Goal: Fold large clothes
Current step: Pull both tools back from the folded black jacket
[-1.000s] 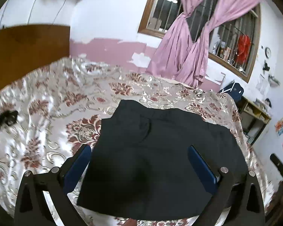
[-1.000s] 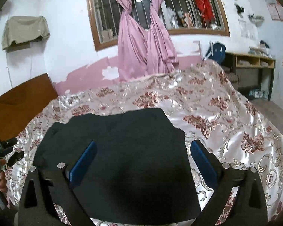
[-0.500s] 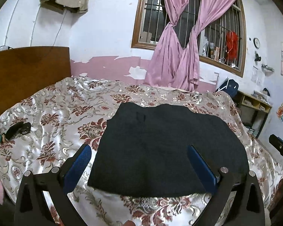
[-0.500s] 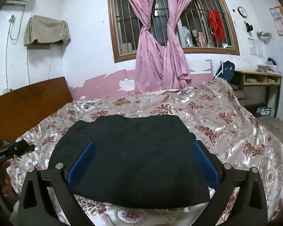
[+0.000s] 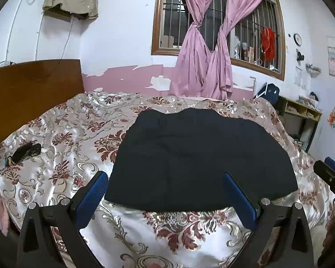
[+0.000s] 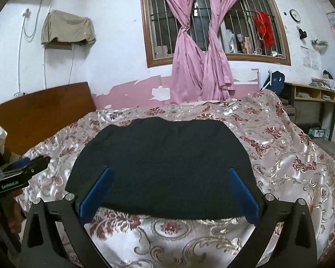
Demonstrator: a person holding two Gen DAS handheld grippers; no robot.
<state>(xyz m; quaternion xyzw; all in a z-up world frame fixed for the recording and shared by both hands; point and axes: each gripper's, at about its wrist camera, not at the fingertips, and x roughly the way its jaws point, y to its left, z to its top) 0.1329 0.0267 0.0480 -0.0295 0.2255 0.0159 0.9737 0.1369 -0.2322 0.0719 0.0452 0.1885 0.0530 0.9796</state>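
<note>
A black garment (image 5: 196, 156) lies folded flat into a rough rectangle on the floral bedspread (image 5: 67, 147); it also shows in the right wrist view (image 6: 165, 163). My left gripper (image 5: 167, 192) is open and empty, held back from the garment's near edge. My right gripper (image 6: 167, 192) is open and empty too, also pulled back in front of the near edge. The left gripper's tip shows at the left edge of the right wrist view (image 6: 22, 169), and the right gripper's tip at the right edge of the left wrist view (image 5: 330, 176).
A wooden headboard (image 5: 31, 89) stands at the left. A small black object (image 5: 26, 150) lies on the bedspread at the left. A window with pink curtains (image 5: 210, 51) is behind the bed. A shelf desk (image 6: 312, 102) stands at the right.
Both grippers have drawn back and tilted up from over the garment, so the whole folded garment and more of the room now show. The garment has not moved.
</note>
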